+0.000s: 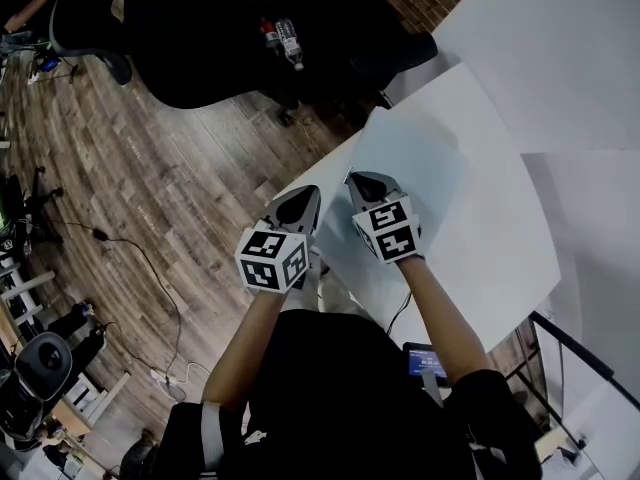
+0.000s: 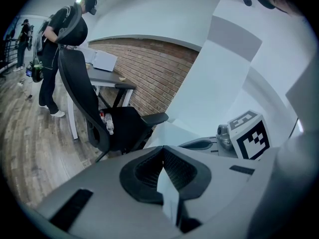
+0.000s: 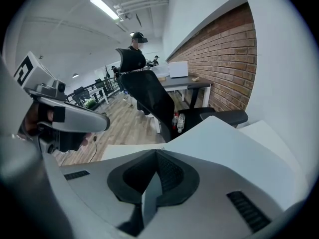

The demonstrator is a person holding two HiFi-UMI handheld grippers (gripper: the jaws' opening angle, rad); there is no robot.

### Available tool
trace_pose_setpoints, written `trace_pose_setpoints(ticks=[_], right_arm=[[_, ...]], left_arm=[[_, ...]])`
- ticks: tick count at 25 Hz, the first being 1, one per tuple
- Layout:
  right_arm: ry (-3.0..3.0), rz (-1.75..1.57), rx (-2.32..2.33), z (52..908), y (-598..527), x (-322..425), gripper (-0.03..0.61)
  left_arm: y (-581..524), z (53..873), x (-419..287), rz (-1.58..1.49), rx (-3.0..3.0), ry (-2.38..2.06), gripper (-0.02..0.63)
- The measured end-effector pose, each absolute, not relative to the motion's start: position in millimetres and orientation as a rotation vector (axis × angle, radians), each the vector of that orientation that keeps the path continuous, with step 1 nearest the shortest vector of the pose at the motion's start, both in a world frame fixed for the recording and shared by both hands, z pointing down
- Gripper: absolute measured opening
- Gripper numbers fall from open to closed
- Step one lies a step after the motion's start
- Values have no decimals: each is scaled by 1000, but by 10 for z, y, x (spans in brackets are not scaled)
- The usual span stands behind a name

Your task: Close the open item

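Head view, left tool (image 1: 307, 199) and right tool (image 1: 357, 181) closed, empty, over white table (image 1: 490, 228) edge

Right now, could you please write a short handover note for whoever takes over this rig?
Grippers: the left tongs are shut and empty, and so are the right tongs. They are held side by side at the edge of the white table.
Job's things: no open item shows in any view. A black chair with bottles on its seat stands beyond the table.
Done: nothing that can be seen.
Left: find the open item and close it.
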State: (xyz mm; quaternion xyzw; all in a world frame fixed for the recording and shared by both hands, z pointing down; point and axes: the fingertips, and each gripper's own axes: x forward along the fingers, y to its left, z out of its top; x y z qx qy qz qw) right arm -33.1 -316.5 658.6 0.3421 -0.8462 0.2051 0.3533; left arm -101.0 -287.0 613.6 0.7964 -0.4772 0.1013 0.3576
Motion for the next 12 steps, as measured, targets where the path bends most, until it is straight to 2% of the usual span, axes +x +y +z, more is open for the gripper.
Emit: trace_pose_setpoints(ticks=[12], right_arm=[[-2166,525,885,6580,-3174,-353,38]], left_arm=[[-2905,6153,-1052,256,2057,-1208,14]])
